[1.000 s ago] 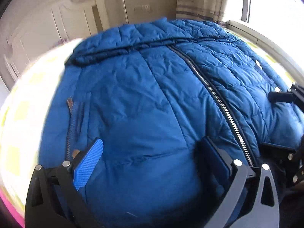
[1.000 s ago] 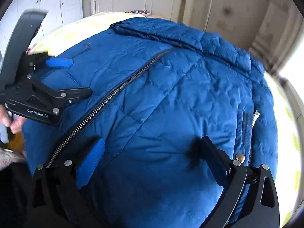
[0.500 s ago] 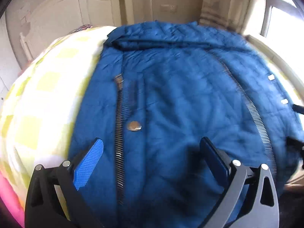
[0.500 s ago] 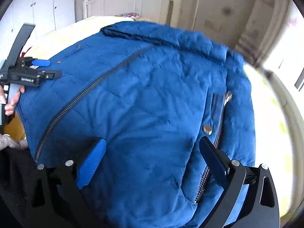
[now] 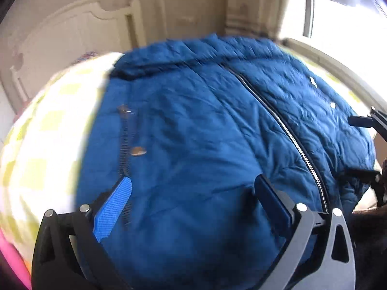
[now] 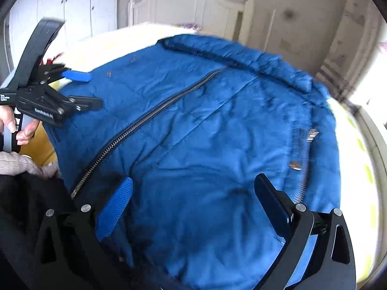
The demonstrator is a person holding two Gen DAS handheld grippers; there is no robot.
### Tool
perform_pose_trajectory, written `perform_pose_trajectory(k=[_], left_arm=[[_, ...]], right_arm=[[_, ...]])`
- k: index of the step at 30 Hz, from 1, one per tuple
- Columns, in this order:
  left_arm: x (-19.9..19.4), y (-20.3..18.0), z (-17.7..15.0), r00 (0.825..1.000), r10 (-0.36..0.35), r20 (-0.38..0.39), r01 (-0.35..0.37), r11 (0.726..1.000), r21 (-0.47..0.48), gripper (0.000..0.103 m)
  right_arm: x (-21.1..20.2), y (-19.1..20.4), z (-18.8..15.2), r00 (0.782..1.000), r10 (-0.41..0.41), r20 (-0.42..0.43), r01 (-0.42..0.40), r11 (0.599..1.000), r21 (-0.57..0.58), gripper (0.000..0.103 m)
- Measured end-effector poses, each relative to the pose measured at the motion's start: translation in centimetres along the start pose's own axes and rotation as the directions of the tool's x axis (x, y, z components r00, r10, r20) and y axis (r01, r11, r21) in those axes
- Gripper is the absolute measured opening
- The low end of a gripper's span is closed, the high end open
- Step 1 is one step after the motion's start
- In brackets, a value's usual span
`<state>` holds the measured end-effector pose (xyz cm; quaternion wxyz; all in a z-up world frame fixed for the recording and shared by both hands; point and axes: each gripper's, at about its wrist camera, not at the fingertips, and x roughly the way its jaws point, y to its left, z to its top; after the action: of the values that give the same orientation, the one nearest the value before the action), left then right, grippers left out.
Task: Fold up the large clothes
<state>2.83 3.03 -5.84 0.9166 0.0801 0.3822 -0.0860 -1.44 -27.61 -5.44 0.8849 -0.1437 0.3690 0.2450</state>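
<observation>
A large blue quilted jacket lies flat and zipped on the bed, collar at the far end; it also fills the right wrist view. My left gripper is open and empty, hovering over the jacket's near hem on its left half, by the pocket zip. It also shows in the right wrist view, open. My right gripper is open and empty over the near hem on the right half, between the centre zip and the right pocket zip. Its fingers show at the right edge of the left wrist view.
The bed has a yellow-and-white checked sheet and a white headboard at the far end. A window is on the right, white wardrobe doors on the left. The person's dark clothing is at the near edge.
Both grippers have swung about over the near hem, apart and then back toward the centre zip. They stayed open throughout. The jacket has not moved.
</observation>
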Motion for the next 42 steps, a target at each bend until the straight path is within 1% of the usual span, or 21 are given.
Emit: perform_pose_trajectory(k=[2, 3, 4, 5, 9, 12, 14, 15, 16, 20, 22, 23, 25, 26, 28, 30, 31, 34, 36, 39, 42], left_arm=[[-0.2, 1.5, -1.0, 0.999, 0.033, -0.016, -0.034, 0.999, -0.03, 0.101], [0.4, 2.6, -1.9, 0.997, 0.052, -0.049, -0.055, 0.997, -0.053, 0.101], [0.9, 3.7, -2.7, 0.998, 0.021, -0.055, -0.027, 0.995, -0.096, 0.101], [0.8, 4.2, -3.1, 1.0, -0.001, -0.032, -0.003, 0.992, -0.124, 0.101], [-0.1, 3.8, -3.0, 0.998, 0.053, -0.03, -0.056, 0.994, -0.097, 0.101], [-1.3, 4.2, -3.3, 0.999, 0.049, -0.001, -0.049, 0.993, -0.111, 0.101], [-0.4, 4.9, -4.0, 0.997, 0.065, -0.036, -0.069, 0.991, -0.119, 0.101], [-0.2, 5.4, -4.3, 0.999, 0.032, -0.029, -0.036, 0.989, -0.143, 0.101], [-0.4, 5.6, -4.4, 0.999, 0.027, -0.018, -0.029, 0.988, -0.154, 0.101], [-1.2, 5.5, -4.2, 0.998, 0.063, -0.022, -0.065, 0.989, -0.135, 0.101], [-1.9, 6.8, -4.6, 0.997, 0.074, -0.016, -0.076, 0.981, -0.179, 0.101], [-1.9, 7.7, -4.9, 0.998, 0.054, -0.018, -0.057, 0.975, -0.215, 0.101], [-1.6, 9.1, -5.4, 1.0, 0.009, -0.011, -0.012, 0.961, -0.275, 0.101], [-1.5, 9.3, -5.4, 1.0, 0.018, -0.01, -0.02, 0.96, -0.278, 0.101], [-1.4, 9.1, -5.4, 0.999, 0.028, -0.021, -0.032, 0.969, -0.246, 0.101], [-1.7, 9.1, -5.6, 0.999, 0.021, -0.027, -0.027, 0.969, -0.245, 0.101], [-1.9, 9.1, -5.8, 0.999, 0.013, -0.029, -0.02, 0.969, -0.247, 0.101], [-2.6, 8.6, -6.6, 1.0, -0.003, -0.023, -0.002, 0.975, -0.222, 0.1], [-3.2, 8.1, -7.1, 1.0, -0.013, -0.01, 0.011, 0.979, -0.204, 0.092], [-3.6, 7.8, -7.3, 0.999, -0.035, -0.005, 0.033, 0.98, -0.198, 0.083], [-3.6, 8.0, -7.3, 0.999, -0.051, 0.001, 0.05, 0.978, -0.203, 0.078]], right_arm=[[0.1, -1.6, -1.3, 0.999, -0.036, -0.037, 0.037, 0.999, 0.033, 0.096], [0.6, -2.6, -2.1, 0.998, -0.022, -0.059, 0.027, 0.997, 0.073, 0.096], [0.6, -3.4, -2.8, 0.999, 0.017, -0.037, -0.012, 0.992, 0.127, 0.096], [0.3, -3.5, -3.1, 1.0, 0.017, -0.015, -0.014, 0.989, 0.146, 0.096], [-1.0, -2.7, -2.4, 0.999, -0.03, -0.016, 0.032, 0.994, 0.104, 0.092], [-2.1, -3.1, -2.5, 0.996, -0.087, 0.011, 0.085, 0.991, 0.105, 0.092], [-1.5, -4.5, -3.6, 0.995, -0.096, -0.039, 0.101, 0.983, 0.151, 0.092], [-1.0, -5.4, -4.4, 0.997, -0.064, -0.054, 0.074, 0.977, 0.2, 0.092], [-1.1, -5.7, -4.6, 0.998, -0.052, -0.038, 0.059, 0.973, 0.225, 0.092], [-2.8, -5.9, -4.7, 0.996, -0.091, -0.02, 0.094, 0.973, 0.21, 0.092], [-3.5, -7.3, -5.4, 0.992, -0.117, -0.043, 0.125, 0.958, 0.257, 0.092], [-3.7, -8.5, -6.0, 0.992, -0.116, -0.048, 0.125, 0.942, 0.313, 0.092], [-3.6, -10.5, -7.1, 0.993, -0.103, -0.064, 0.12, 0.907, 0.404, 0.092], [-3.7, -10.8, -7.5, 0.994, -0.097, -0.048, 0.108, 0.901, 0.421, 0.092], [-3.8, -10.4, -7.7, 0.994, -0.1, -0.04, 0.107, 0.908, 0.404, 0.093], [-3.9, -9.5, -7.8, 0.997, -0.073, -0.028, 0.078, 0.924, 0.374, 0.084], [-4.1, -9.0, -8.0, 0.998, -0.062, -0.022, 0.066, 0.928, 0.366, 0.083], [-5.2, -9.3, -9.3, 0.999, -0.045, 0.007, 0.039, 0.912, 0.409, 0.082], [-5.5, -10.4, -10.5, 1.0, -0.008, 0.007, 0.003, 0.877, 0.48, 0.078], [-5.0, -10.4, -12.4, 0.999, 0.025, -0.032, -0.004, 0.845, 0.534, 0.078], [-4.5, -10.0, -13.1, 0.995, 0.096, 0.022, -0.092, 0.823, 0.561, 0.078]])
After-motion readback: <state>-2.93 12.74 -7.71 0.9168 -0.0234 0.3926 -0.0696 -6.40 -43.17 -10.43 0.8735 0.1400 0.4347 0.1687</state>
